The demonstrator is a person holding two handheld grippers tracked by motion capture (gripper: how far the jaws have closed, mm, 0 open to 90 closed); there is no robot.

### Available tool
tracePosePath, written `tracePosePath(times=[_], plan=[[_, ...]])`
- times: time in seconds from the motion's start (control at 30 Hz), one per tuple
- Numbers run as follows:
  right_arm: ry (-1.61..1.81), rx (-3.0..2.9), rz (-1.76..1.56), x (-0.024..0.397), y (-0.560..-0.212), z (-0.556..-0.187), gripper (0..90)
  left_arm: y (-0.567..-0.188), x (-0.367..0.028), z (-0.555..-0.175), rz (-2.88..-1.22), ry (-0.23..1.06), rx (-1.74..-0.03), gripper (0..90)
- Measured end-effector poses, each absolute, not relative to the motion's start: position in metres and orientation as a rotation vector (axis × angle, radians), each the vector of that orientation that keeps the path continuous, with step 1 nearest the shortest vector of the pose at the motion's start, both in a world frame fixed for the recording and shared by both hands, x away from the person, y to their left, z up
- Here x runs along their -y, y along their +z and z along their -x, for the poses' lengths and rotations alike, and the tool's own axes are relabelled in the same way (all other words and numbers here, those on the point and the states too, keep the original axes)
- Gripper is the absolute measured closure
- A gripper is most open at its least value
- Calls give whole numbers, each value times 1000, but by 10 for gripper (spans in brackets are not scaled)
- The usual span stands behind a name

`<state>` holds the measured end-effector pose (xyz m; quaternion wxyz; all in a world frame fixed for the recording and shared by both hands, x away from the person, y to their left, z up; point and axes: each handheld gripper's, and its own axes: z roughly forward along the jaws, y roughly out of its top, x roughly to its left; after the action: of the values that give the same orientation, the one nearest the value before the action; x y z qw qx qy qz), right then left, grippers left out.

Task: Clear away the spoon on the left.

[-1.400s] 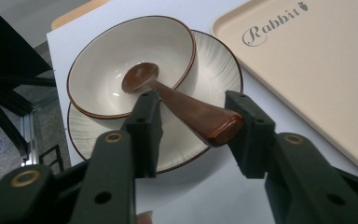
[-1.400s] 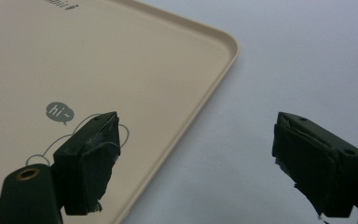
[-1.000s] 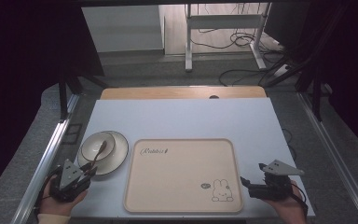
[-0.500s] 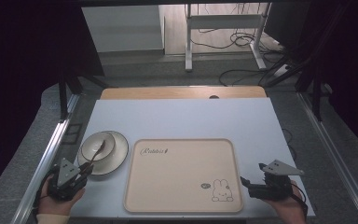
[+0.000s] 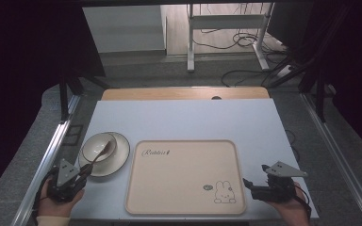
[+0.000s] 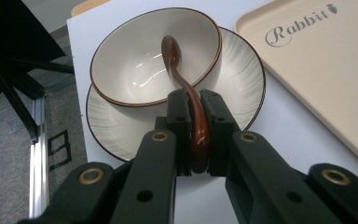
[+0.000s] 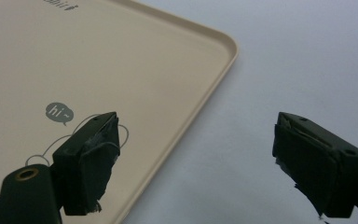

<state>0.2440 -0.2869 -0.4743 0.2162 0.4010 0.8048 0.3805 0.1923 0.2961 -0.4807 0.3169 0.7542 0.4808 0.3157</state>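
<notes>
A: Nearest the person, what are the hands doing?

B: The left gripper [image 6: 193, 135] has its black jaws pinched tight on the handle of a glossy brown curved spoon [image 6: 186, 93]. The right gripper [image 7: 196, 163] stands with its jaws spread wide, one over the near right corner of the beige rectangular plastic tray [image 7: 121, 70], the other over bare table, with nothing between them.

A: And where does the spoon lie?

B: Its bowl end rests inside a cream ceramic bowl with a dark brown rim [image 6: 140, 60], the handle crossing the rim toward the gripper. The bowl sits on a matching cream round saucer [image 6: 247, 79], at the table's left, just beside the tray's left edge.

A: The tray itself?

B: It lies in the middle of the pale grey-blue tabletop [image 5: 184, 117], printed with a rabbit drawing [image 5: 225, 193] near the right gripper and a script word at its far left corner.

A: Beyond that?

B: A wooden strip [image 5: 184, 93] runs along the table's far edge, then grey floor with cables [image 5: 245, 75].
</notes>
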Motion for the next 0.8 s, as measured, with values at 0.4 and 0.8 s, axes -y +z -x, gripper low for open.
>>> tracePosePath(times=[0.4, 0.8], plan=[[1053, -2230, -1111, 286, -474, -244, 146, -477, -297, -191, -1960, 832, -1268, 843], [1047, -2229, -1118, 287, -475, -244, 147, -473, -297, -190, -1944, 827, -1261, 844]])
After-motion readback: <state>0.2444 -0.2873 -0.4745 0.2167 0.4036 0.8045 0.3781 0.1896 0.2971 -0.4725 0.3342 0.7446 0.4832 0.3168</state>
